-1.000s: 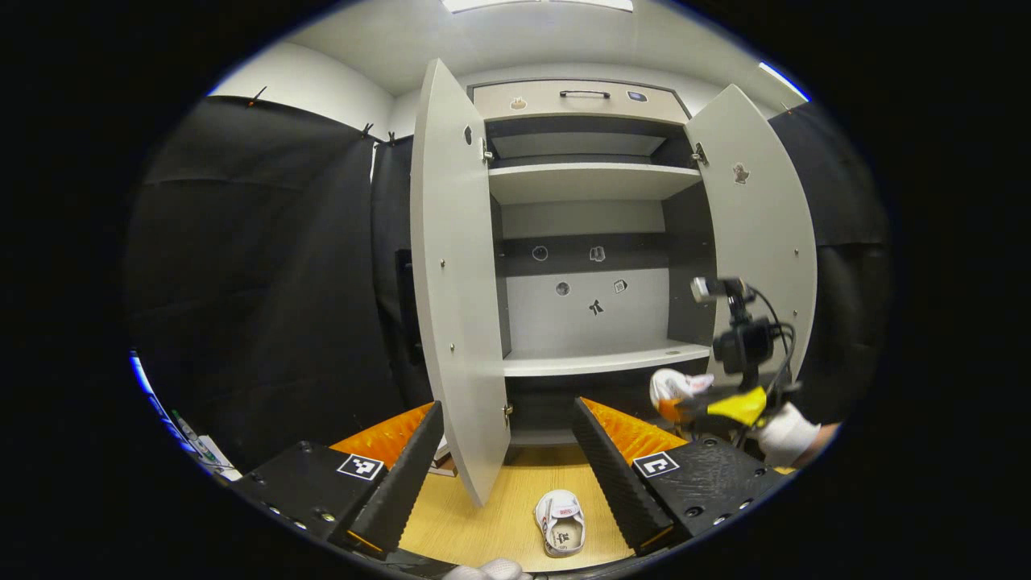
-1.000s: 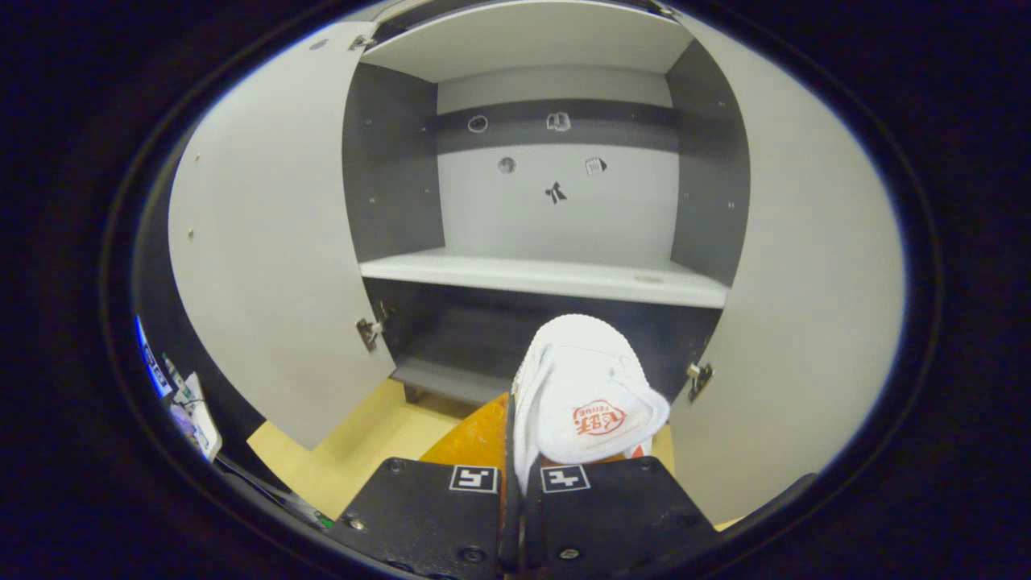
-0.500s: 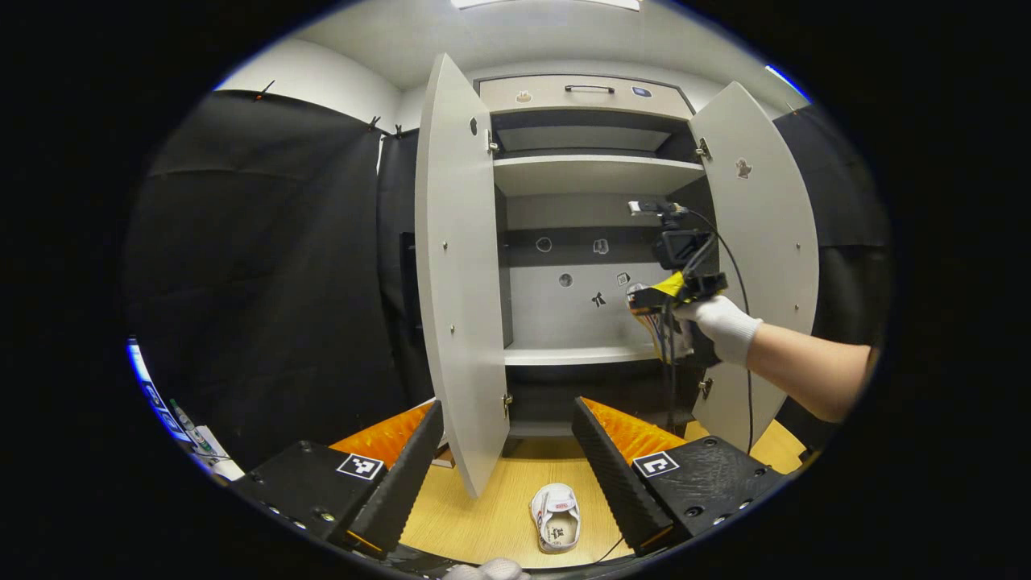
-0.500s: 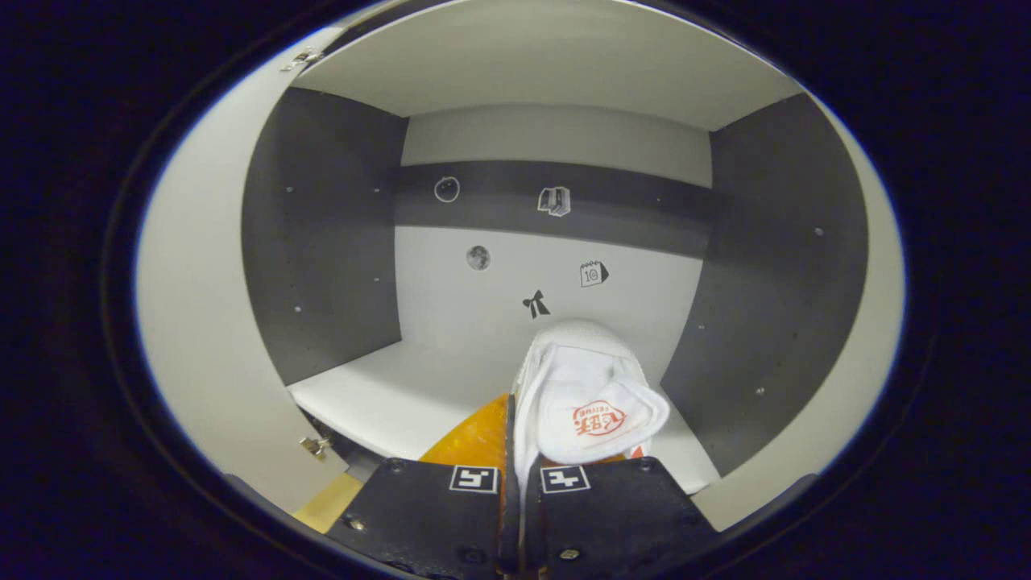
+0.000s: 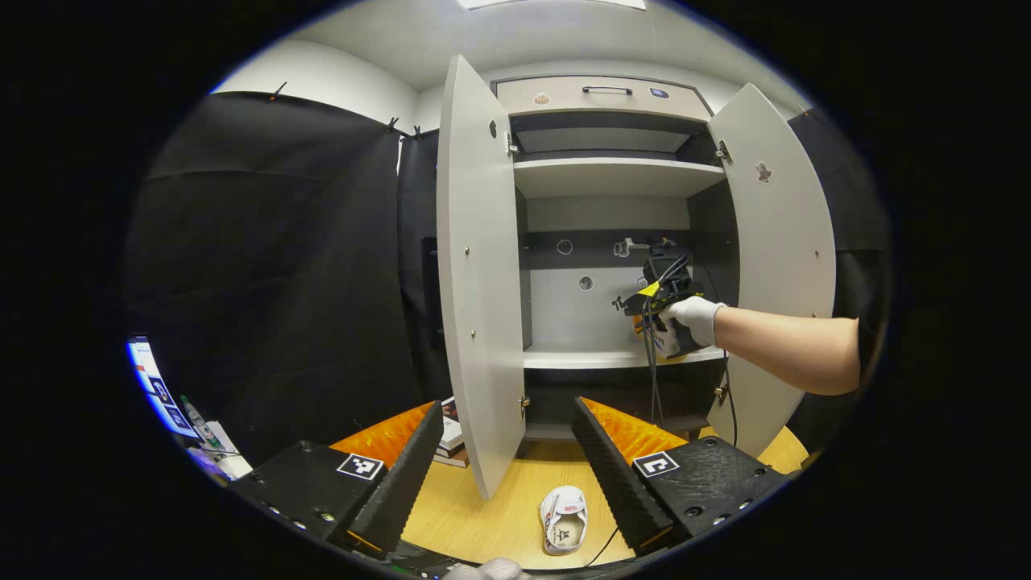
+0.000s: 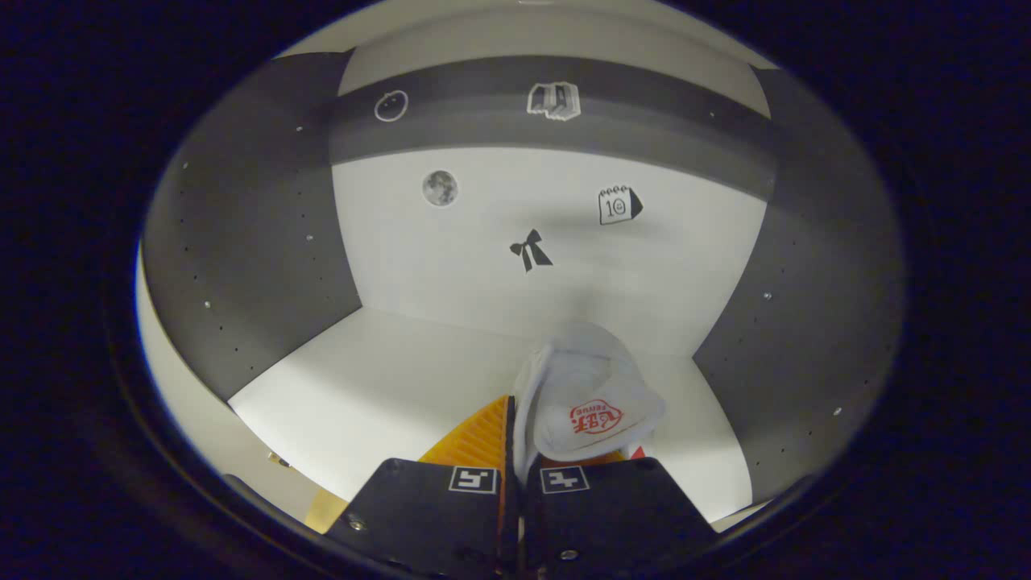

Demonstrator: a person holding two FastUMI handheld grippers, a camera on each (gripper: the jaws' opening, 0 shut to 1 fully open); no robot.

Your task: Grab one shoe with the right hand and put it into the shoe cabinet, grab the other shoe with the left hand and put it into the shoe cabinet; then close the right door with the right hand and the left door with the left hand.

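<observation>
Right gripper (image 6: 513, 451) has its fingers pressed together on a white shoe (image 6: 586, 395), pinching the shoe's side wall between them; the shoe points toward the back of the cabinet (image 5: 612, 181) and hangs over the right part of the middle shelf (image 6: 403, 387), whether touching it or just above I cannot tell. Stickers dot the back panel (image 6: 548, 242) beyond the shoe's toe. From the left gripper view, that same gripper sits inside the middle compartment, held by a gloved hand (image 5: 697, 316) on a bare forearm, with a cable (image 5: 651, 370) drooping from it past the shelf edge. Left gripper (image 5: 507, 451) is spread wide with nothing between its fingers, hovering low in front of the cabinet. Between its fingers the second shoe (image 5: 564, 519) lies on the wooden floor (image 5: 491, 515), opening up, just beside the lower edge of the left door (image 5: 479, 274). Both that door and the right door (image 5: 777, 258) stand wide open.
</observation>
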